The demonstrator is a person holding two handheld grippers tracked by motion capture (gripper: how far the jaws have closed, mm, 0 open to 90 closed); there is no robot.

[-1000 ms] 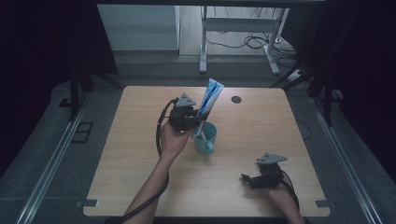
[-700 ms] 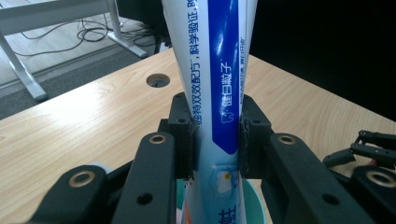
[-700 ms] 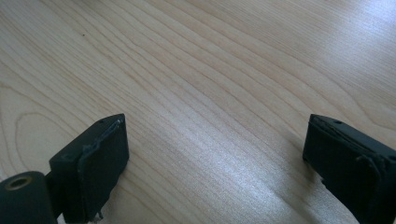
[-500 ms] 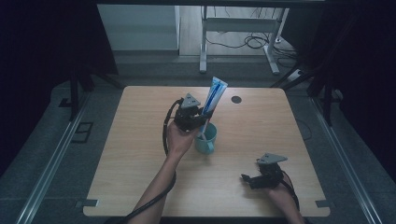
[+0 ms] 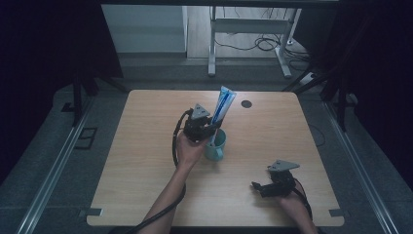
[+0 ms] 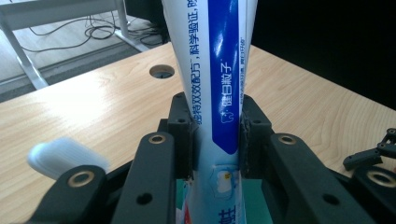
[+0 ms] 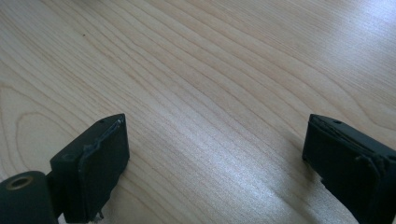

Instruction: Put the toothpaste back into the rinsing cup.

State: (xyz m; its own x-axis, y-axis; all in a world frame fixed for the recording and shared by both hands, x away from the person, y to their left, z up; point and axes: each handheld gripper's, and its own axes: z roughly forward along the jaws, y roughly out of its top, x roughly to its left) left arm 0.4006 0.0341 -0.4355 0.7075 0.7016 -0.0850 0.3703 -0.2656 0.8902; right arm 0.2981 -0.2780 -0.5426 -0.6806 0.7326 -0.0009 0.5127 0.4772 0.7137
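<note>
Two claws on a light wooden worktop (image 5: 146, 161). Left claw (image 5: 207, 129) sits just left of centre, held up in the person's left hand (image 5: 187, 150); its jaws are clamped on a blue-and-white toothpaste tube (image 5: 221, 109). In the left gripper view the tube (image 6: 219, 93) rises between the two black jaws, both pressed against its sides. Tube tilts toward 1 o'clock, its lower end down in a teal mug (image 5: 215, 144) standing at the worktop's centre; mug handle faces 6 o'clock. White toothbrush head (image 6: 65, 156) shows blurred beside the left jaw. Right claw (image 5: 260, 187) rests low on the worktop at about 4 o'clock from the mug, well apart from it, jaws spread wide over bare wood (image 7: 210, 93). Round cable hole (image 5: 246, 104) near the far edge.
</note>
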